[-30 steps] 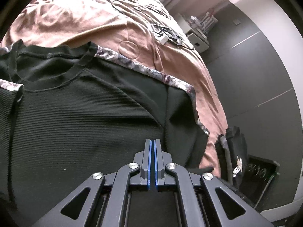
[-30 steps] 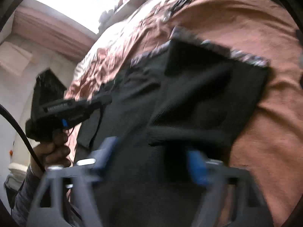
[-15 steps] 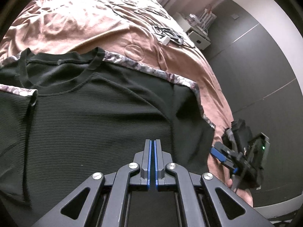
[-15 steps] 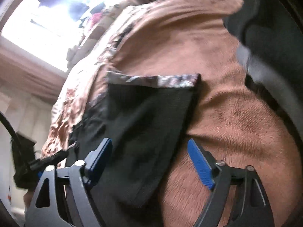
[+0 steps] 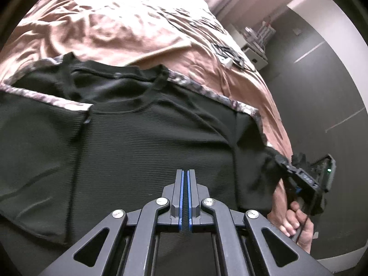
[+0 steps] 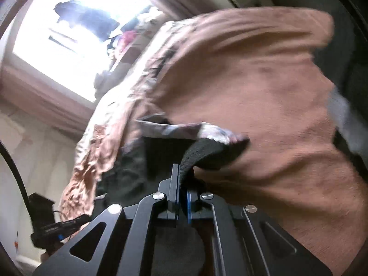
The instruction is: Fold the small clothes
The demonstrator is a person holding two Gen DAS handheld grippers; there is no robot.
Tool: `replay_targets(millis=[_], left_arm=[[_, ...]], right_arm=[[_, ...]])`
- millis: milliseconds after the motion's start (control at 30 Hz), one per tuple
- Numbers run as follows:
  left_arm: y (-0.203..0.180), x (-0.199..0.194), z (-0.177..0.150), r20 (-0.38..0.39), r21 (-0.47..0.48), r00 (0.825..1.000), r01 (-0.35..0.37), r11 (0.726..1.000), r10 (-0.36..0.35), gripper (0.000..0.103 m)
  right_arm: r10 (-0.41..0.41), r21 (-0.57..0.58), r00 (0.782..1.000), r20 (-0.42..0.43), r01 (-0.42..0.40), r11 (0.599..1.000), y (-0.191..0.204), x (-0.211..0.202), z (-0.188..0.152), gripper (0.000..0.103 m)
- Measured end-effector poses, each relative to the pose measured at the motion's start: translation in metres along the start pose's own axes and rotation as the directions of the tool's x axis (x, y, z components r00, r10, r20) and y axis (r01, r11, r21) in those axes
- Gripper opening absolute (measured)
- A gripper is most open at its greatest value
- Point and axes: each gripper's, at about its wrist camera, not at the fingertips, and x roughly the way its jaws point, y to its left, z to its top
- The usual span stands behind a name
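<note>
A dark ribbed t-shirt [image 5: 142, 147] with patterned sleeve trim lies face up on the pink-brown bedspread [image 5: 128, 25]. Its left sleeve is folded in over the chest. My left gripper [image 5: 185, 174] is shut and empty, hovering over the shirt's lower middle. My right gripper [image 6: 181, 172] is shut on the edge of the shirt's right sleeve [image 6: 207, 151], which curls up out of its jaws. It also shows in the left wrist view [image 5: 306, 181], at the shirt's right edge, held in a hand.
Cables and a small white device [image 5: 227, 57] lie on the bed's far right part. The bed's edge drops to a dark floor [image 5: 322, 105] on the right. A white shelf unit [image 5: 255, 46] stands beyond. A bright window [image 6: 69, 34] is behind the bed.
My right gripper has closed on the right sleeve's edge; it was open half a second ago. My left gripper stays shut and has shifted slightly over the shirt.
</note>
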Motion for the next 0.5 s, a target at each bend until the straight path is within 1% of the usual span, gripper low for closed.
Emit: replay_targets(millis=[67,133,233,300,333,367,500], left_arm=[[0.008,-0.009,0.000,0.011,-0.010,1.000,-0.003,1.000,0.003,0.001],[0.016,-0.016,-0.001,0.021,-0.018,1.000,-0.004,1.000,0.005,0.001],[0.027,-0.025,-0.002,0.031,-0.029,0.999,-0.008,1.000,0.009,0.001],[0.033,-0.028,-0.002,0.036,-0.038,0.999,-0.010,0.999,0.011,0.001],[0.037,-0.029,-0.002,0.038,-0.044,0.999,-0.009,0.999,0.011,0.001],[0.039,-0.030,-0.002,0.039,-0.048,0.999,-0.010,0.999,0.011,0.001],[0.052,-0.032,-0.003,0.042,-0.064,0.999,-0.011,0.998,0.014,0.001]], right_arm=[[0.050,-0.035,0.999,0.002,-0.050,0.998,0.016,0.000,-0.002,0.001],[0.077,-0.078,0.997,-0.007,-0.077,0.994,0.035,0.005,-0.008,0.001],[0.098,-0.133,0.995,-0.031,-0.102,0.986,0.050,0.009,-0.022,0.001],[0.109,-0.168,0.993,-0.055,-0.117,0.979,0.064,0.022,-0.027,0.001],[0.109,-0.182,0.992,-0.064,-0.119,0.976,0.062,0.019,-0.030,0.001],[0.109,-0.201,0.991,-0.076,-0.122,0.972,0.069,0.024,-0.035,0.001],[0.119,-0.249,0.988,-0.100,-0.141,0.958,0.070,0.035,-0.036,0.001]])
